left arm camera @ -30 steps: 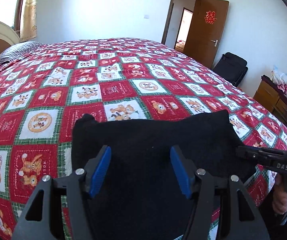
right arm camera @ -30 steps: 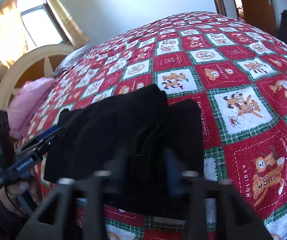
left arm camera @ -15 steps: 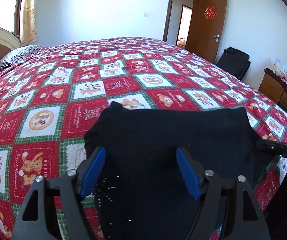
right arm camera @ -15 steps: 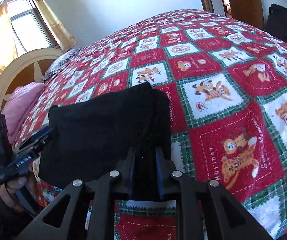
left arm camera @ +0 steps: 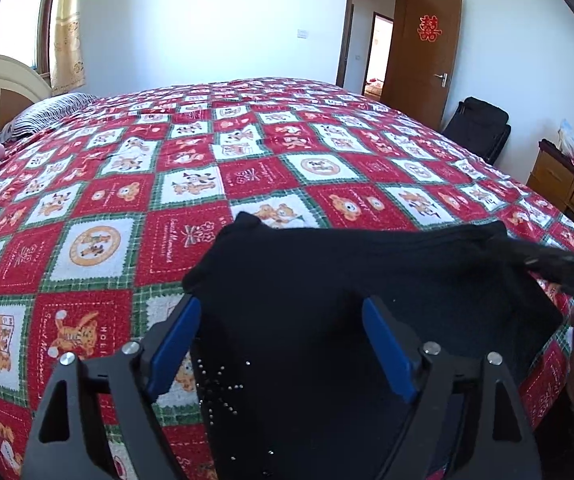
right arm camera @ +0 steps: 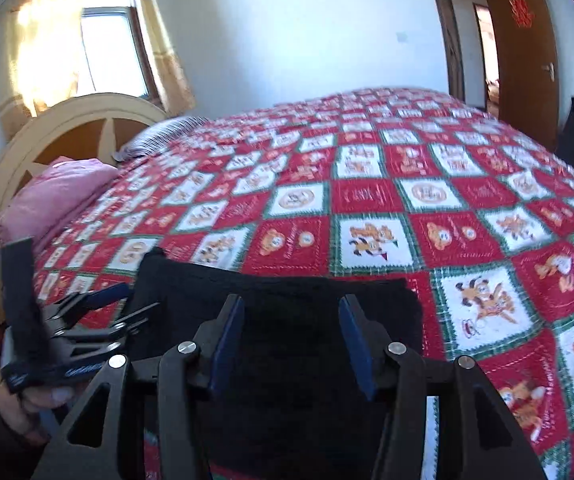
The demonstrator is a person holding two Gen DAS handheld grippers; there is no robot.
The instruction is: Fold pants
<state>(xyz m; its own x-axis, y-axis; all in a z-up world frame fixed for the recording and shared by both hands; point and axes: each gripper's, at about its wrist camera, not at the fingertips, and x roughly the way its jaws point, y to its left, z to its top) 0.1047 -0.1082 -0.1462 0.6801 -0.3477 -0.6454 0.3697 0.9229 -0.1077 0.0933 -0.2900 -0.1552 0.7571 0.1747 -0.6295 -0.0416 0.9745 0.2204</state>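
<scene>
With its blue-padded jaws having just been opening, the left gripper (left arm camera: 281, 344) stands wide apart over the folded black fabric pants (left arm camera: 367, 280), pads clear of the cloth. Likewise the right gripper (right arm camera: 291, 340) has just been opening; its jaws are parted above the same dark bundle, nothing clamped. Pants lie flat at the near edge of the red, white and green checked cartoon-bear bedspread (left arm camera: 247, 176). Far left: pink pillow (right arm camera: 55, 196), striped pillow (left arm camera: 47, 114), cream headboard (right arm camera: 67, 120). Far right: brown wooden door (left arm camera: 423, 56).
</scene>
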